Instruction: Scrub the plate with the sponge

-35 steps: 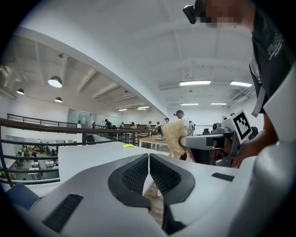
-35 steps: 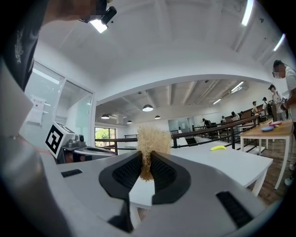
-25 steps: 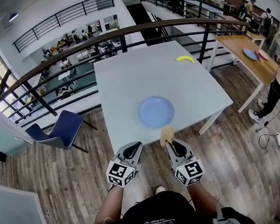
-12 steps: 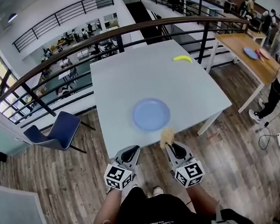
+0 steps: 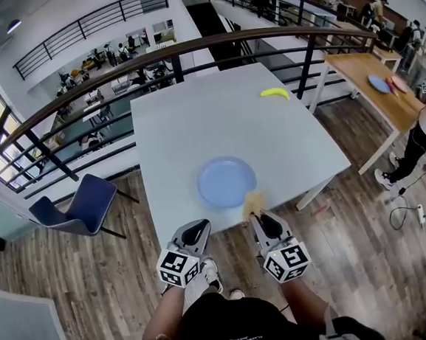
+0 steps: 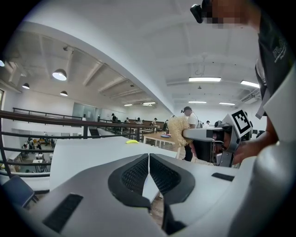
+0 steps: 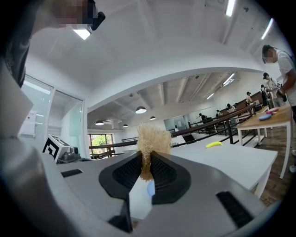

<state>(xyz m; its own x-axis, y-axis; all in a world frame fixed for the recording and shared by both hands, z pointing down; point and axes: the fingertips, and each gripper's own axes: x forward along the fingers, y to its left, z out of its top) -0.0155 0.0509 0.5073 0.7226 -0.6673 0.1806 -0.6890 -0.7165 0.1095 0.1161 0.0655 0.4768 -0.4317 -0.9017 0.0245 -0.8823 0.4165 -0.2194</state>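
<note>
Item: sponge [image 5: 254,202], clamped in my right gripper [image 5: 258,215] just beside the lower-right rim of the plate [image 5: 227,182], frame centre; my left gripper [image 5: 198,227], clenched empty, braces nothing, so I judge scrubbing may skid the plate off the table [image 5: 267,116] edge.

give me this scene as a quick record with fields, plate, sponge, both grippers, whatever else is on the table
table: white, square
plate: blue, empty, near the table's front edge
sponge: tan, fibrous, by the plate's near right rim; contact unclear
right hand-held gripper: shut on the sponge
left hand-held gripper: shut, empty, off the table's front edge
banana: yellow, far right part of the table
scrubbing: not visibly begun
</note>
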